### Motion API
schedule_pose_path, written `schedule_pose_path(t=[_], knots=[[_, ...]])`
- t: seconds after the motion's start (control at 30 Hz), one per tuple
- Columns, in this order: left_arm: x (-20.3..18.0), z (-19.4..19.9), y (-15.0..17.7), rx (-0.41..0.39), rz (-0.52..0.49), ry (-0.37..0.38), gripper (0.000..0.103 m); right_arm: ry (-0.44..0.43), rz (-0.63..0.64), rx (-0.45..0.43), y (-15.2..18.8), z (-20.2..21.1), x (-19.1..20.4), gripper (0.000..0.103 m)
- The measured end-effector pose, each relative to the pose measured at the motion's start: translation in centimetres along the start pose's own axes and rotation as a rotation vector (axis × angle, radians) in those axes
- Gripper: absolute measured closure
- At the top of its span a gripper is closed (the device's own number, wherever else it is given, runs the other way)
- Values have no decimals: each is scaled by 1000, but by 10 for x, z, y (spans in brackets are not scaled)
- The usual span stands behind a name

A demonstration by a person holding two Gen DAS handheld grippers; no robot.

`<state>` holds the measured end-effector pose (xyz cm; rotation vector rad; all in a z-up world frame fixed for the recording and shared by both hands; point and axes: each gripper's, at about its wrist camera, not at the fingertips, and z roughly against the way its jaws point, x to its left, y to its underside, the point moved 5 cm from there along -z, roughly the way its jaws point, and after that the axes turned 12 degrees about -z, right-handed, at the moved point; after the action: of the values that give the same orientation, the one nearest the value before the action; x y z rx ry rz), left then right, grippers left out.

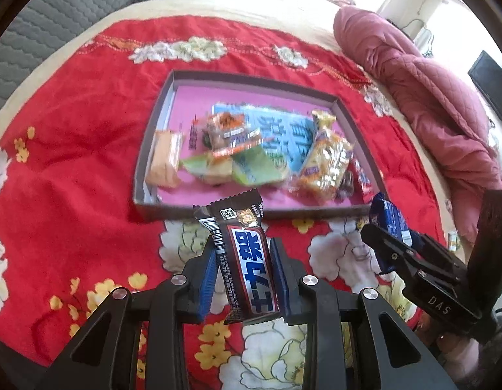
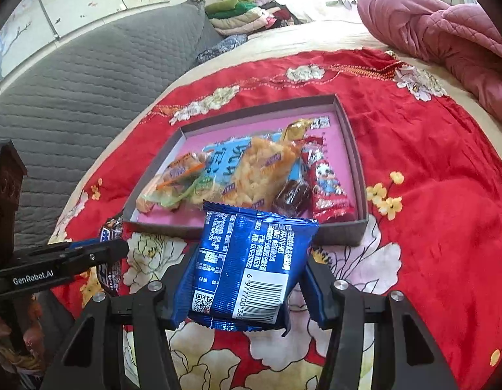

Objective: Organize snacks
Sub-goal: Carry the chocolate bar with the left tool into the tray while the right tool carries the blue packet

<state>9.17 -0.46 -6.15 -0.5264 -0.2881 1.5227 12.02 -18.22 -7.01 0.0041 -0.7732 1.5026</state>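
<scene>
1. Left wrist view: the left gripper [image 1: 243, 269] has its blue-padded fingers [image 1: 208, 273] clamped on a dark brown chocolate bar in a glossy wrapper with a red-and-blue label [image 1: 243, 256]. The bar stands upright between the pads, its crimped top edge level with the near wall of the tray.
2. Just beyond it lies a shallow grey cardboard tray with a pink floor [image 1: 160, 209] — it rests on a red quilt with white and yellow flowers [image 1: 72, 162] spread over the bed. The tray already holds a jumble of snacks: an orange wafer packet [image 1: 165, 159] by the left wall, a light blue flat bag [image 1: 277, 130] in the middle, and a gold-and-orange crinkled packet [image 1: 325, 165] towards the right.
3. At the right edge of this view the right gripper [image 1: 394, 240] comes in from the side, gripping a dark blue foil snack packet [image 1: 389, 217] near the tray's near right corner. A crumpled pink quilted blanket [image 1: 429, 81] lies on the bed behind.
4. Right wrist view: the right gripper's fingers [image 2: 186, 289] press on both sides of the blue foil packet, which faces the camera with its barcode — held above the quilt, just in front of the tray's near wall.
5. Inside the tray a red printed snack bag [image 2: 329, 185] lies along the right wall, with a dark brown wrapped sweet [image 2: 291, 196] beside it.
6. At the left, the left gripper shows side-on with the chocolate bar between its fingers.
</scene>
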Motion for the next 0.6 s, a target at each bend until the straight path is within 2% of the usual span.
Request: schedule_pose_path(t=[0.27,0.6], knots=[[-6,-3,-27,-34,-2,-6,71,-12,-39,-58,-22,4,-10,46],[-10,-16,-59,-67,-12,-21,73,11,-11,-112,-50,1,-16,46]])
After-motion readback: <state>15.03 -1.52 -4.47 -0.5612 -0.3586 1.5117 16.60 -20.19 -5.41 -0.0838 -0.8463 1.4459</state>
